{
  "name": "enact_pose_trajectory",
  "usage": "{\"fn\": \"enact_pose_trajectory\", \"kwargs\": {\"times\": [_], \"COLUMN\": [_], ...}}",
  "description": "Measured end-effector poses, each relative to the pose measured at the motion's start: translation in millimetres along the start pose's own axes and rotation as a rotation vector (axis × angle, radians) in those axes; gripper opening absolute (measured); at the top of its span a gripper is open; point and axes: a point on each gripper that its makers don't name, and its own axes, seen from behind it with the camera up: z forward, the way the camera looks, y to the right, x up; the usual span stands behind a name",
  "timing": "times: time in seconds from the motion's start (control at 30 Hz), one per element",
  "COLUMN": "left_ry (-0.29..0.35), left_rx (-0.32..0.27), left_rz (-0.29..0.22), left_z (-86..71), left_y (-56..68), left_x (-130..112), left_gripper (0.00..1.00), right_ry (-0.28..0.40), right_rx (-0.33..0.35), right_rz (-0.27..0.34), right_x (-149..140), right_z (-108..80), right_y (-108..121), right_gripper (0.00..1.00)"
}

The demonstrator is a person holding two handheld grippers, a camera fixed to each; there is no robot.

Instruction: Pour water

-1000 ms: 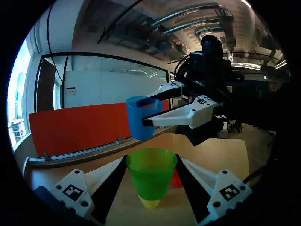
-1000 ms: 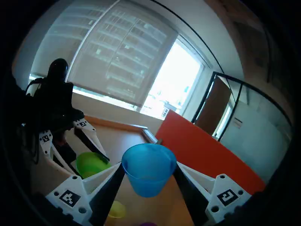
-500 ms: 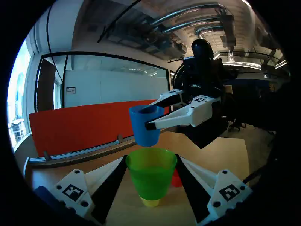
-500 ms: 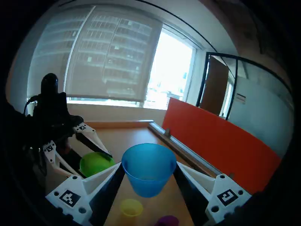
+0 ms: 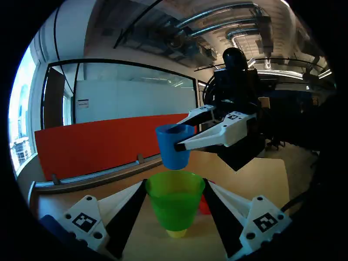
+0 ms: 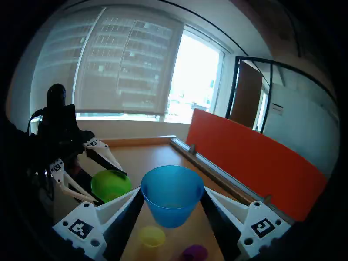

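The blue cup point(image 6: 172, 200) sits pinched in the right gripper point(image 6: 172, 192), whose two fingers point(image 6: 114, 209) press on its opposite sides just under the rim; its mouth faces up and whether it holds water cannot be told. The green cup point(image 5: 175, 200) is clamped the same way in the left gripper point(image 5: 175, 187), one finger on each side of its wall, upright with its mouth open to the top. In the left gripper view the blue cup hangs above the green cup and a little behind it, its base just over the green rim and not touching it. In the right gripper view the two cups are near each other but apart. Below the green cup a yellow cup point(image 5: 177, 233) stands on the wooden table point(image 5: 261, 174), with a red cup point(image 5: 203, 206) partly hidden just beside the green cup's far side. In the right gripper view a purple cup point(image 6: 194, 252) stands close to the yellow one. Beyond the green cup an orange partition point(image 5: 87, 148) runs along the table's far edge, and farther off a bright window point(image 6: 191, 87) with a lowered blind fills the wall.
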Motion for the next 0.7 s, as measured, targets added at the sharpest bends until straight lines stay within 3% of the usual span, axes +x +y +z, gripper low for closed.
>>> {"fn": "enact_pose_trajectory", "kwargs": {"times": [0.27,0.7], "left_ry": [-0.015,-0.053], "left_rx": [0.005,-0.002], "left_rz": [-0.001,-0.01], "left_z": [0.9,8.2], "left_y": [-4.7,-4.2], "left_x": [-2,-14], "left_gripper": [0.9,0.9], "right_ry": [-0.03,-0.066], "right_rx": [-0.017,-0.021], "right_rz": [-0.006,0.046], "right_x": [-15,-40], "right_z": [-8.7,-26.0], "right_y": [6,9], "right_gripper": [0.9,0.9]}}
